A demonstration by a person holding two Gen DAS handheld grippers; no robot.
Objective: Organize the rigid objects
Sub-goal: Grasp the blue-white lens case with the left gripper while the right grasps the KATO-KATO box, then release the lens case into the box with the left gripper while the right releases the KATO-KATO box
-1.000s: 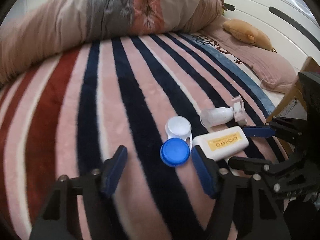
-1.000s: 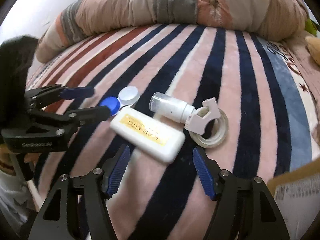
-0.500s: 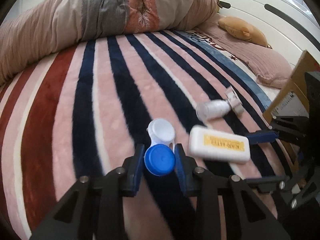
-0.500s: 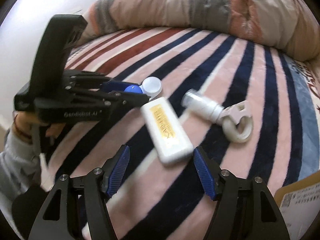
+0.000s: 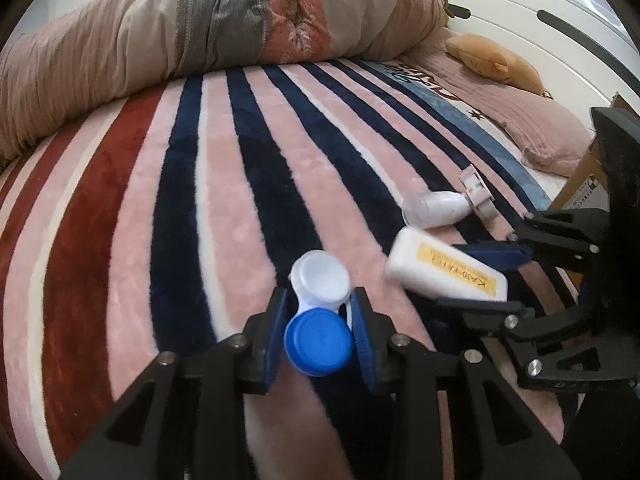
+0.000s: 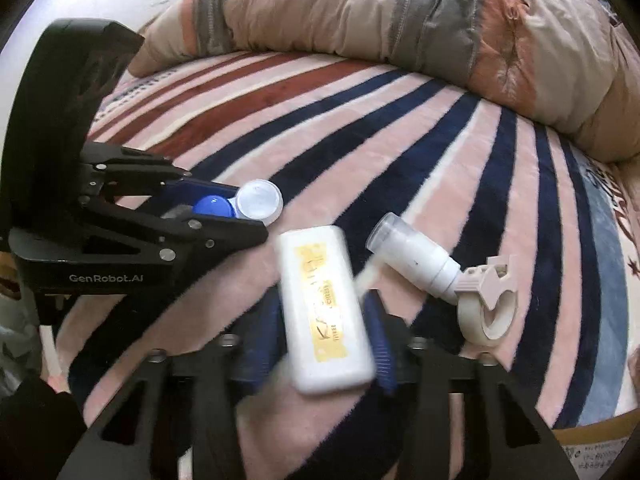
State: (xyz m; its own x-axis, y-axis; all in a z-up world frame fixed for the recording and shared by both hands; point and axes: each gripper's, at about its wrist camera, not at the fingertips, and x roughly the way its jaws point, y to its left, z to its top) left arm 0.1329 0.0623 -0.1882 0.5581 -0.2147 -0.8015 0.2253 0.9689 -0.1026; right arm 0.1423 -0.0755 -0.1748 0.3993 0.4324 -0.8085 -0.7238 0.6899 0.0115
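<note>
On the striped blanket point(image 5: 240, 208), four things. The left gripper point(image 5: 320, 334) clamps one lens case point(image 5: 318, 340) (blue cap nearest). The right gripper point(image 6: 320, 344) is closing around one white box point(image 6: 324, 312); beyond its right finger, one spray bottle point(image 6: 416, 260) touches one tape roll point(image 6: 486, 320).

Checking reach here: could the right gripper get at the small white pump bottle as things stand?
Probably not yet: the right gripper is closing around the white yellow-labelled case. The pump bottle lies uncovered just beside it, so once freed, likely yes.
</note>
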